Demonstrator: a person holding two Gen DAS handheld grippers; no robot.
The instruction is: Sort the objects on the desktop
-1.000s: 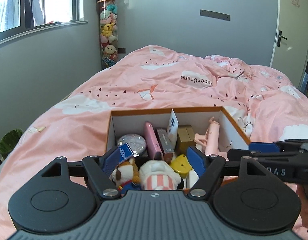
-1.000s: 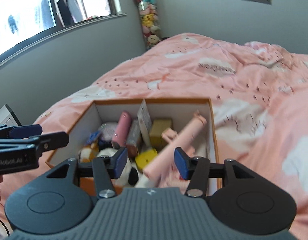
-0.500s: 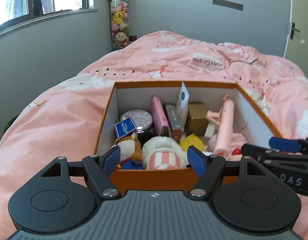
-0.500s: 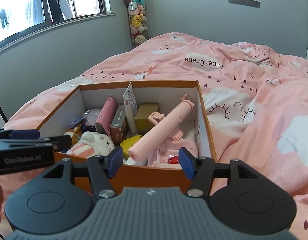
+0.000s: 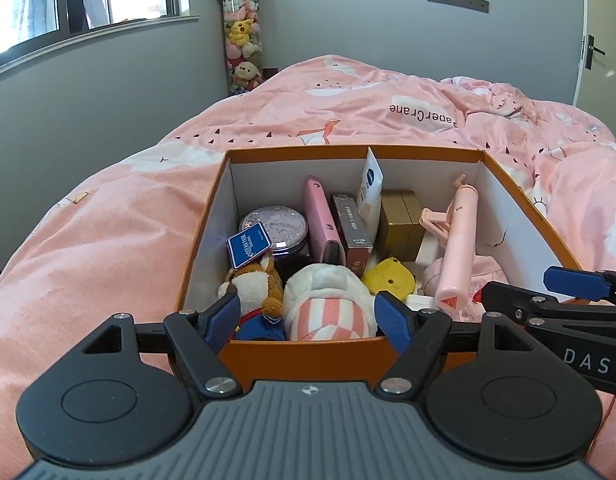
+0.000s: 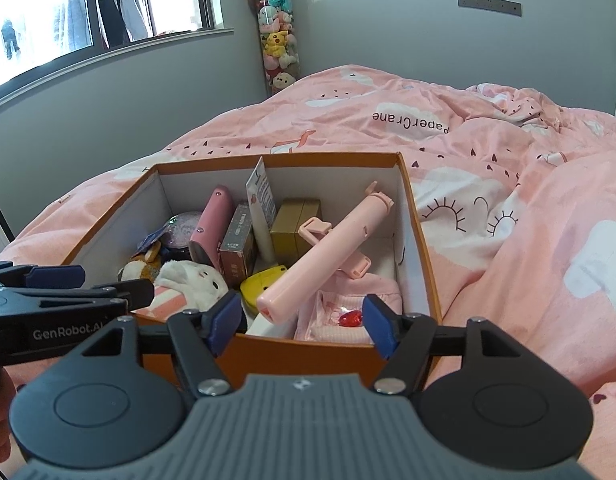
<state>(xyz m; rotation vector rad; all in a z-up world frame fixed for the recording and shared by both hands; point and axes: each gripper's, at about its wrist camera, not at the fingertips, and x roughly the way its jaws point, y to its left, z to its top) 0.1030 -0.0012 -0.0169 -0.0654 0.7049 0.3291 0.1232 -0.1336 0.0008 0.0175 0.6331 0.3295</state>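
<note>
An orange box (image 5: 303, 354) with white inner walls sits on the pink bedcover, packed with items. A pink selfie stick (image 6: 328, 248) leans across its right half, over a gold box (image 5: 400, 220). At the near wall lie a plush dog (image 5: 255, 280) and a white striped plush (image 5: 328, 304). My left gripper (image 5: 308, 318) hovers open over the near edge, its pads clear of the plush toys. My right gripper (image 6: 301, 320) has its jaws opening. The stick's near end lies between the pads without touching them.
Also in the box are a round glitter tin (image 5: 279, 224), a pink case (image 5: 322, 220), a card box (image 5: 354, 228), a yellow toy (image 5: 390, 276) and pink cloth (image 6: 340, 316). Rumpled pink bedding surrounds the box. A tall tube of plush toys (image 5: 239, 40) stands in the far corner.
Both views have pulled back from over the box, so its orange near wall now shows below the fingers. The right jaws have widened and the pink stick lies lower in the box.
</note>
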